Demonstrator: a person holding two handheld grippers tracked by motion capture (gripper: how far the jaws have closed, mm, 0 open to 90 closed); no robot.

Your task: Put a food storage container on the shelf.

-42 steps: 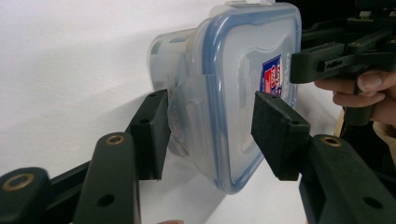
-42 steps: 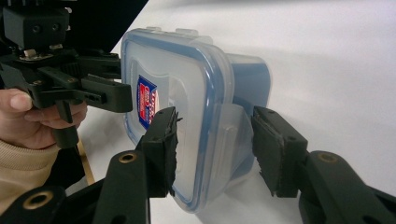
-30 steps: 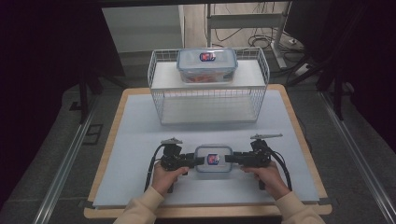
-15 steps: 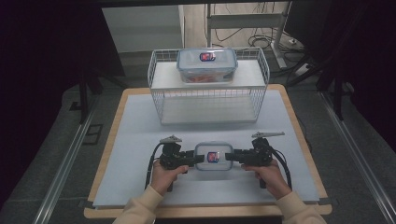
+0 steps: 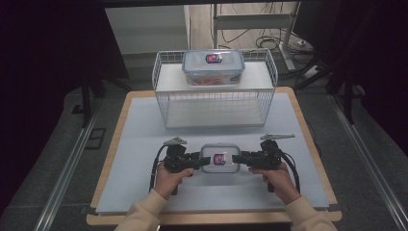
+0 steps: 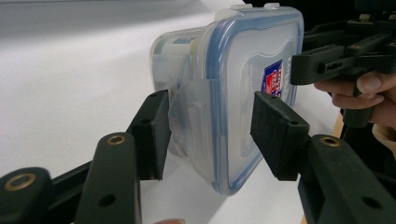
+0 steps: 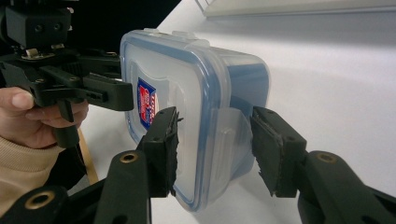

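A small clear plastic container (image 5: 220, 158) with a blue-rimmed lid and a red-and-blue label hangs a little above the white table mat, held at both short ends. My left gripper (image 5: 204, 162) is shut on its left end, one pad on the lid and one under the latch flap (image 6: 187, 116). My right gripper (image 5: 235, 160) is shut on the opposite end the same way. In the left gripper view the container (image 6: 233, 93) sits between my jaws (image 6: 208, 135), with the right gripper (image 6: 308, 65) beyond. In the right gripper view my jaws (image 7: 212, 149) clamp the container (image 7: 196, 93), and the left gripper (image 7: 116, 95) shows behind.
A white wire rack (image 5: 214, 103) stands at the back of the table, its lower shelf bare. On top of it rests a second, larger lidded container (image 5: 213, 66) with orange contents. The white mat (image 5: 144, 134) lies on a wooden board (image 5: 108, 159). Dark floor and cables surround the table.
The container and both grippers have shifted slightly up the picture. Both grips look the same.
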